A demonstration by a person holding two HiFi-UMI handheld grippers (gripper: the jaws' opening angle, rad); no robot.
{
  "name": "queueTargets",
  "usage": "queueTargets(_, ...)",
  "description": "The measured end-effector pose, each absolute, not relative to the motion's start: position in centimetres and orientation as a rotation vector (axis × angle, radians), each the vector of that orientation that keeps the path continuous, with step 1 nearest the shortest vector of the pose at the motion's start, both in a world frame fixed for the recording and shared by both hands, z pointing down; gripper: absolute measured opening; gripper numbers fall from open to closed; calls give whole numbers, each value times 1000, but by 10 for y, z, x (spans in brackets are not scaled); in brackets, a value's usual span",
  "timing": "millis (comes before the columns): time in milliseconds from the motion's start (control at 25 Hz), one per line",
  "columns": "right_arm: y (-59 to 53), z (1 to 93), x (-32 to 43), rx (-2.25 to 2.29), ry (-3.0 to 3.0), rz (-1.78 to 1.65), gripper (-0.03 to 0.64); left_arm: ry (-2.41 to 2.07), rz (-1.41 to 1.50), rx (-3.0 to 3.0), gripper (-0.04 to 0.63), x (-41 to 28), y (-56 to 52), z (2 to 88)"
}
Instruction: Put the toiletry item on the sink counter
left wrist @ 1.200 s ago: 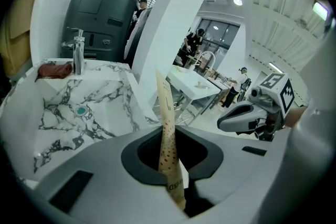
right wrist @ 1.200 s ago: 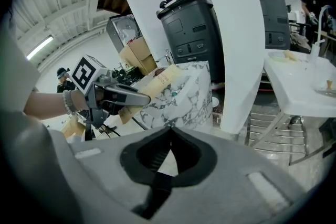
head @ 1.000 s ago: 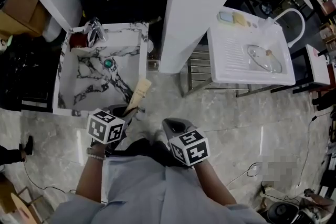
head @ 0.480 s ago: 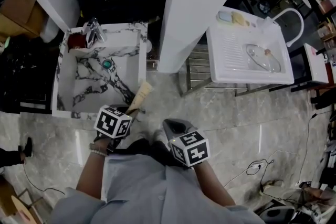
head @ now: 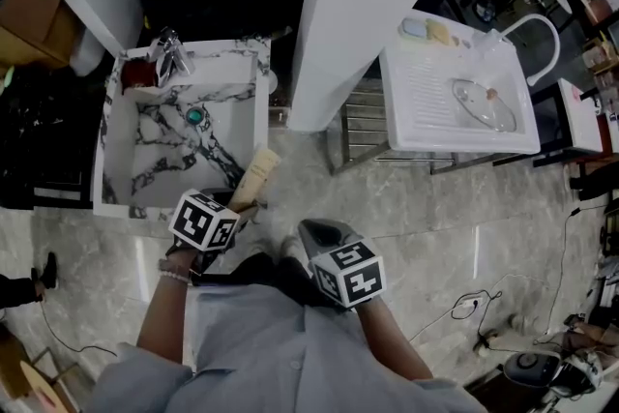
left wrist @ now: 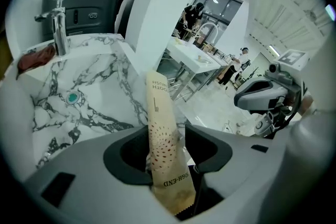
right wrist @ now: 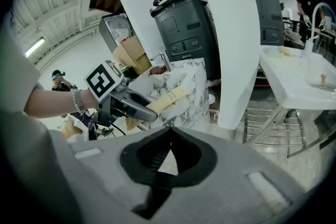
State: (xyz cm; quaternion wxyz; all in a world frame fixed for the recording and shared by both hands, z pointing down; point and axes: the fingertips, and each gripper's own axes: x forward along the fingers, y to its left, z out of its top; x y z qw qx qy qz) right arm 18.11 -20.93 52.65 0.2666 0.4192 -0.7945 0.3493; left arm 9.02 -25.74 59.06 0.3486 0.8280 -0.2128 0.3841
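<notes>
Left tool (head: 235,200) opening around packet (head: 254,173) at marble sink (head: 262,102).

The head view looks steeply down on the marble sink (head: 126,160) from above. The left gripper view faces its basin closely; the right gripper view sees its corner from farther back.

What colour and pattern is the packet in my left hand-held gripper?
The packet is cream-tan with dark dots and lettering; best in the left gripper view.
</notes>
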Motion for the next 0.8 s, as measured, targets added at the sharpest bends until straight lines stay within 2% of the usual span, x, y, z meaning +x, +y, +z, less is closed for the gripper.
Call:
queueTargets(200, -210, 528, 176, 1110, -2145, 945, -2, -550, 913, 2149, 206, 86, -262, 584)
queueTargets(800, -213, 528, 157, 1064, -2159, 908, -3, -701, 721, 2199, 204, 54, -284, 548)
